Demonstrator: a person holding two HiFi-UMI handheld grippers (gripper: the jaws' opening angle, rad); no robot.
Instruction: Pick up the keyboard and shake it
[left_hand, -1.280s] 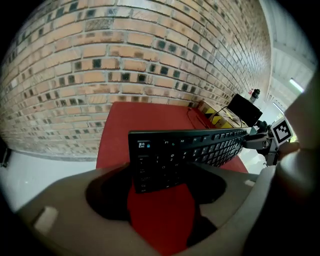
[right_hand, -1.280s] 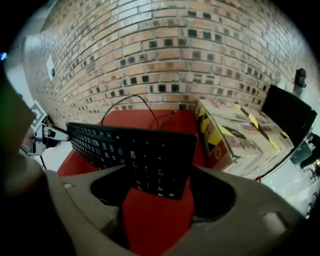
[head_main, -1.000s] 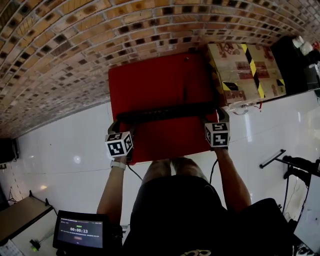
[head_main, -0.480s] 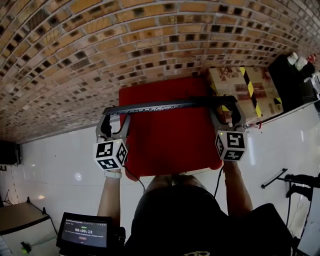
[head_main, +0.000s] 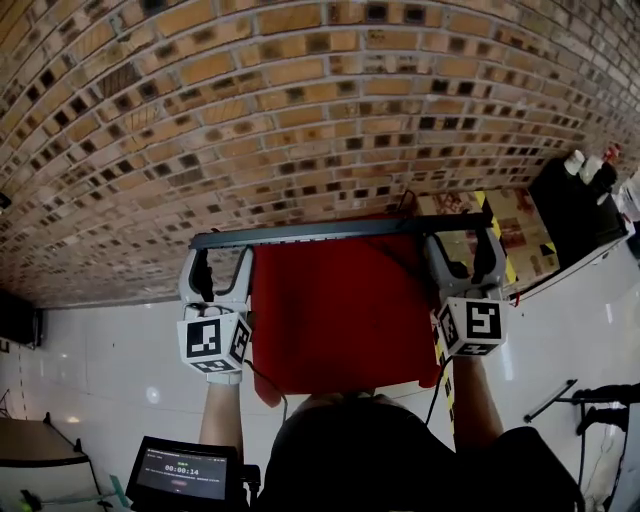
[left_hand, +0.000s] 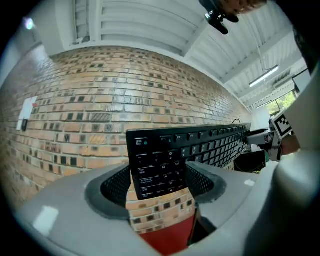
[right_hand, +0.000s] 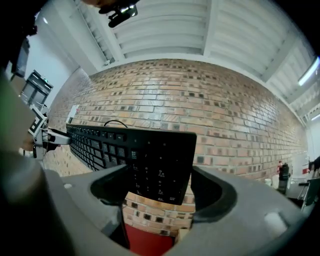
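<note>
Left gripper (left_hand: 159, 180): jaws set wide and clamped on the left short end of the long black plastic keyboard (head_main: 330, 230), which stands between the pads in the left gripper view. Right gripper (right_hand: 160, 190): likewise clamped, on the number-pad end. The keyboard is in the air, roughly level, spanning the middle of the head view from one gripper to the other, clear above the red square tabletop (head_main: 340, 310). Finding: the hold is at the two ends only, with nothing under the long middle span. In my judgement, a hard shake could work one end out of its pads, and that end would then drop onto the tabletop while the other twists in its grip. Uneven motion of the two hands would also flex the body. A thin black cable (right_hand: 114, 121) loops off the back edge; its far end is not visible, so a snag or tug during shaking cannot be ruled out. Clearances: the patterned brown brick wall (head_main: 300, 100) fills the upper frame beyond the keyboard, so forward travel looks limited. A cardboard box with yellow-and-black tape (head_main: 520, 225) sits at right, beside the right gripper. The pale glossy floor (head_main: 100, 350) at left is open. Up-and-down motion over the tabletop appears the freest.
</note>
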